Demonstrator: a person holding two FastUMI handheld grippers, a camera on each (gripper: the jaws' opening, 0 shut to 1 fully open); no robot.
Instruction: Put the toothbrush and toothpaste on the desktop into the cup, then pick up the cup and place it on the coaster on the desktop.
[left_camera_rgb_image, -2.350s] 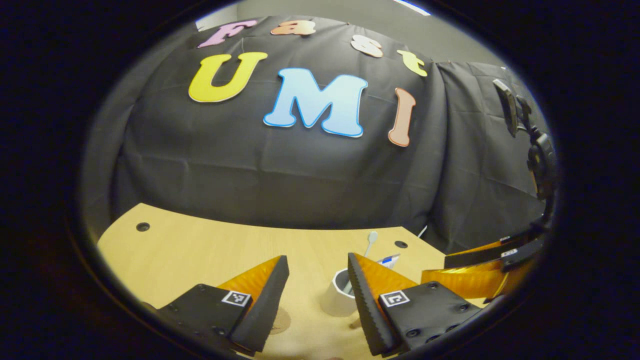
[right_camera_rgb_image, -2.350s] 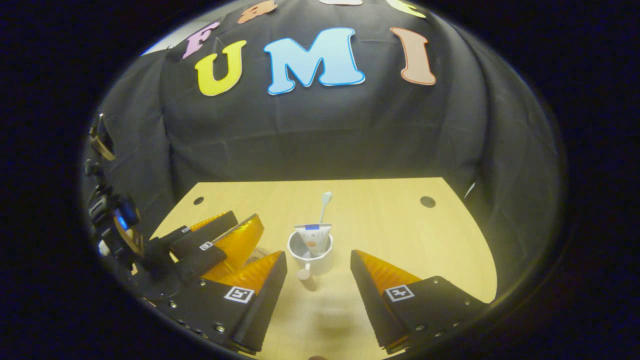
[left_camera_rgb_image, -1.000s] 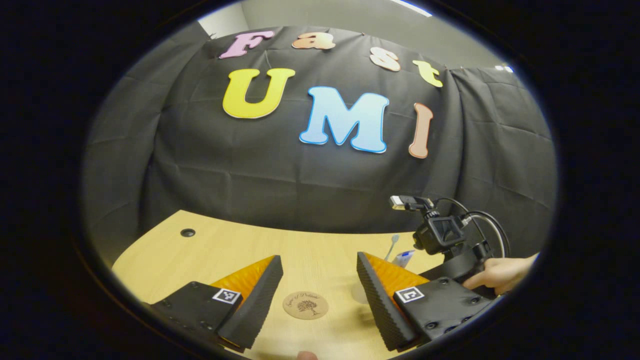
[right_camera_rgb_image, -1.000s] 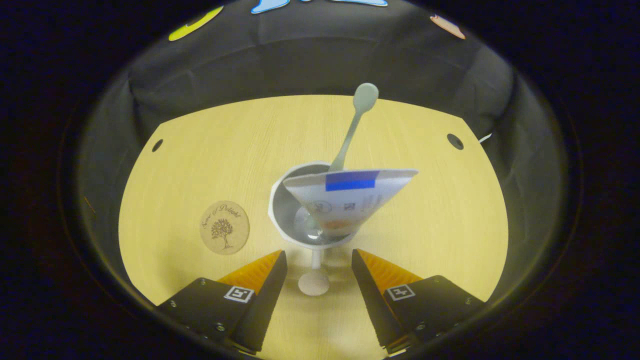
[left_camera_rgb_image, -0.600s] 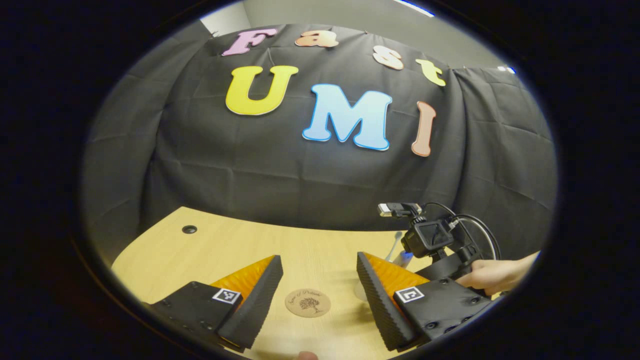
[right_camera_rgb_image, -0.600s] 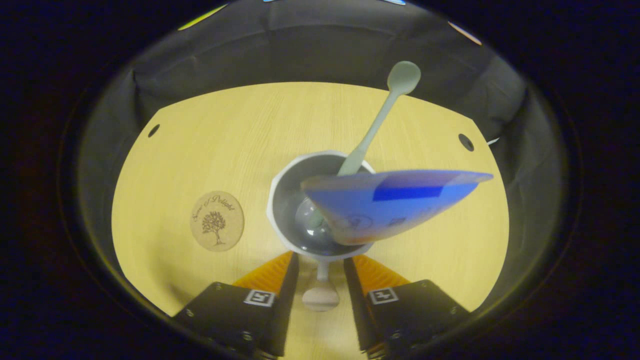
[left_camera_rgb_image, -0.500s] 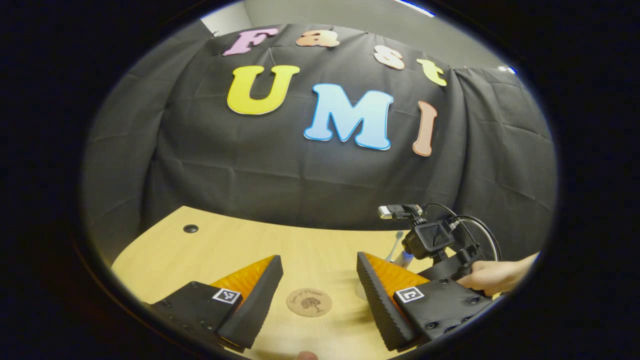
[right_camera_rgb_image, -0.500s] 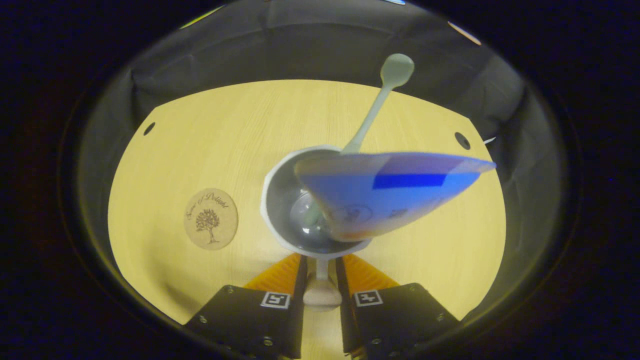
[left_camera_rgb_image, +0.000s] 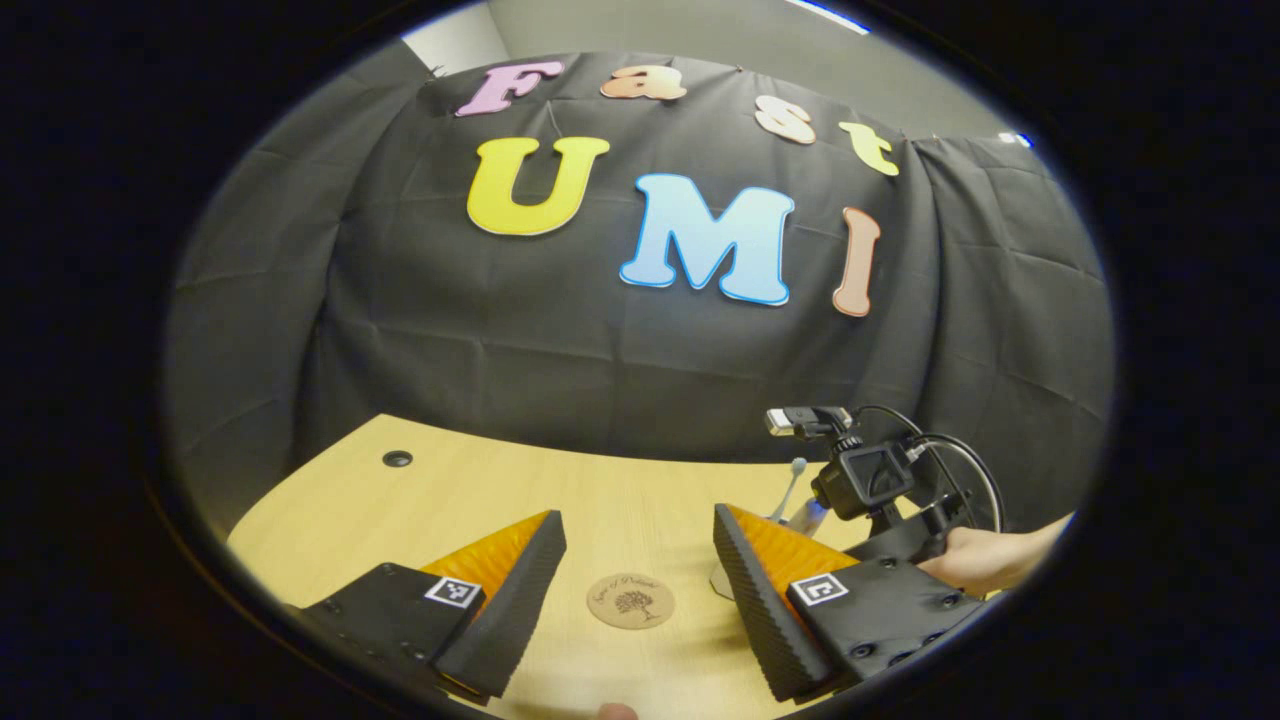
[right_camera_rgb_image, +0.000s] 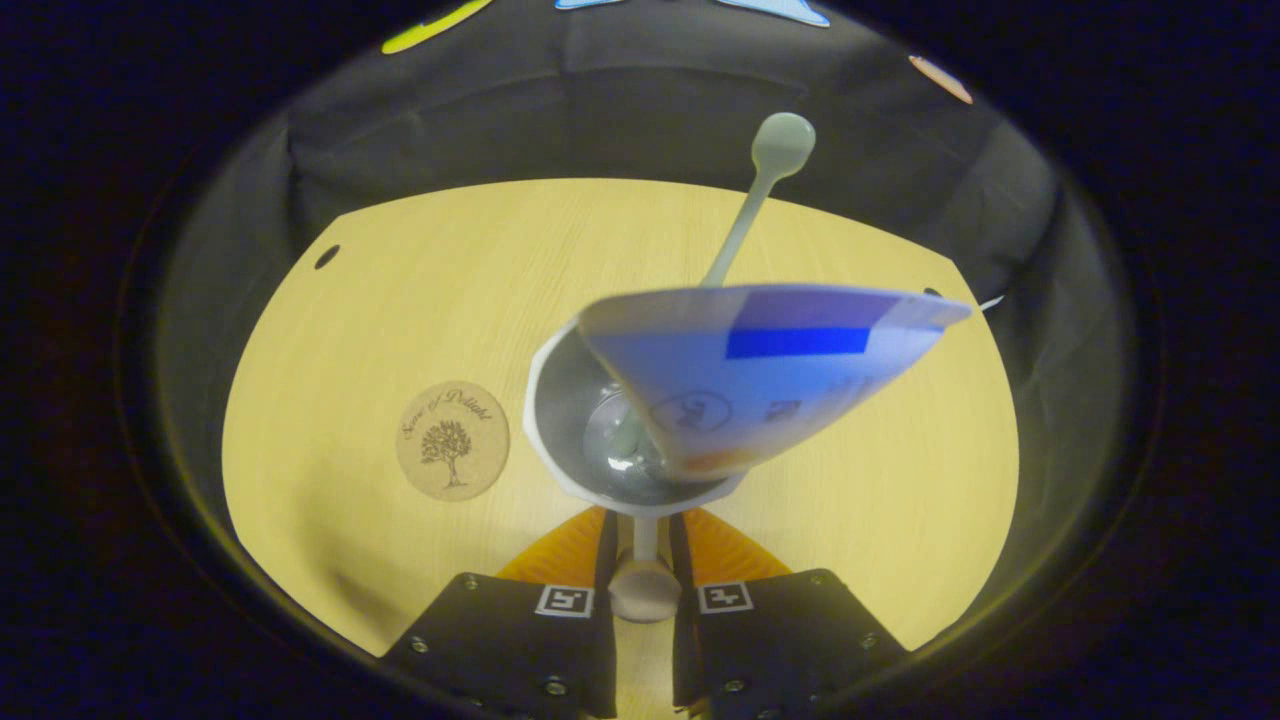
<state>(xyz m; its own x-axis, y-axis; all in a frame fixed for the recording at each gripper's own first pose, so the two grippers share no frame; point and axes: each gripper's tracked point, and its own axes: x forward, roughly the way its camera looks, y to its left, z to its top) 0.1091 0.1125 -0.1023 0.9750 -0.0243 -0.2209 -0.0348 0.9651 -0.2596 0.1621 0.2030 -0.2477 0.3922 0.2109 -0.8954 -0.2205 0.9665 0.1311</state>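
A white cup (right_camera_rgb_image: 553, 400) holds a pale green toothbrush (right_camera_rgb_image: 752, 205) and a white-and-blue toothpaste tube (right_camera_rgb_image: 760, 370), both leaning out of it. My right gripper (right_camera_rgb_image: 640, 560) is shut on the cup's handle, its fingers pressed against both sides. A round cork coaster (right_camera_rgb_image: 452, 440) lies on the table to the cup's left. In the left gripper view, my left gripper (left_camera_rgb_image: 635, 560) stands open above the coaster (left_camera_rgb_image: 630, 601) with nothing between its fingers. The toothbrush (left_camera_rgb_image: 793, 478) and a bit of the cup (left_camera_rgb_image: 718, 583) peek past its right finger.
The wooden table (right_camera_rgb_image: 860, 520) has cable holes near its far corners (right_camera_rgb_image: 326, 256). In the left gripper view, a hand (left_camera_rgb_image: 985, 560) holds the other gripper's camera mount (left_camera_rgb_image: 862, 478) at the right. Black cloth closes off the back.
My right gripper moved in to the cup and shut on its handle. The cup and coaster shifted slightly in the right gripper view. My left gripper stayed open, turning a little.
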